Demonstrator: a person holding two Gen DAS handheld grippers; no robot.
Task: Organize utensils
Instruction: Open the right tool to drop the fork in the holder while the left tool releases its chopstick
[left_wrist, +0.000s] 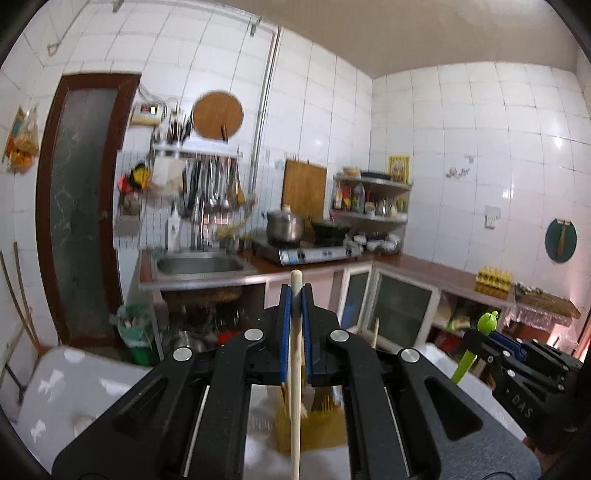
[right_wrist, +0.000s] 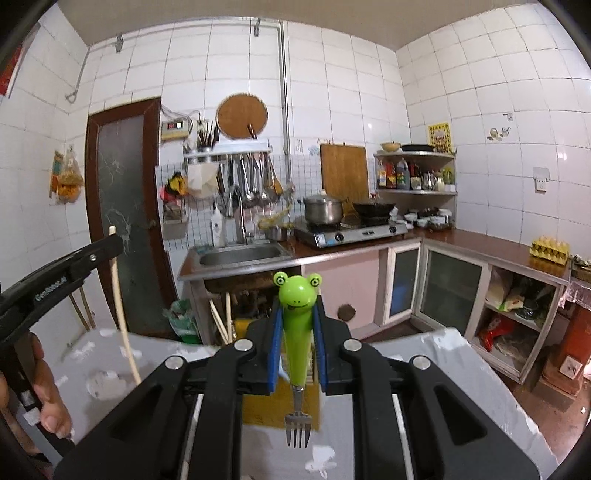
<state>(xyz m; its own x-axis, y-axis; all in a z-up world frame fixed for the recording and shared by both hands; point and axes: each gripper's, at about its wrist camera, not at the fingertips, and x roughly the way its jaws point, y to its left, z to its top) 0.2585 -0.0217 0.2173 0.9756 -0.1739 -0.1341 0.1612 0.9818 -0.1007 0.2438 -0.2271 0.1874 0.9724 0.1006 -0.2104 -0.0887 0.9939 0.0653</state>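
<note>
My left gripper (left_wrist: 295, 295) is shut on a pale wooden chopstick (left_wrist: 296, 369), held upright over a yellow utensil holder (left_wrist: 317, 428) on the white table (left_wrist: 74, 391). My right gripper (right_wrist: 297, 306) is shut on a fork with a green frog-head handle (right_wrist: 296, 321), tines (right_wrist: 297, 430) pointing down above the yellow holder (right_wrist: 273, 406). The right gripper with the green fork shows at the right of the left wrist view (left_wrist: 491, 332). The left gripper and its chopstick (right_wrist: 122, 314) show at the left of the right wrist view.
The white table (right_wrist: 461, 387) lies below both grippers. Beyond it are a sink (right_wrist: 240, 256), a gas stove with a pot (right_wrist: 323, 208) and wok, a counter with an egg tray (right_wrist: 548, 251), cabinets and a dark door (right_wrist: 118, 206). More utensils stick out near the holder.
</note>
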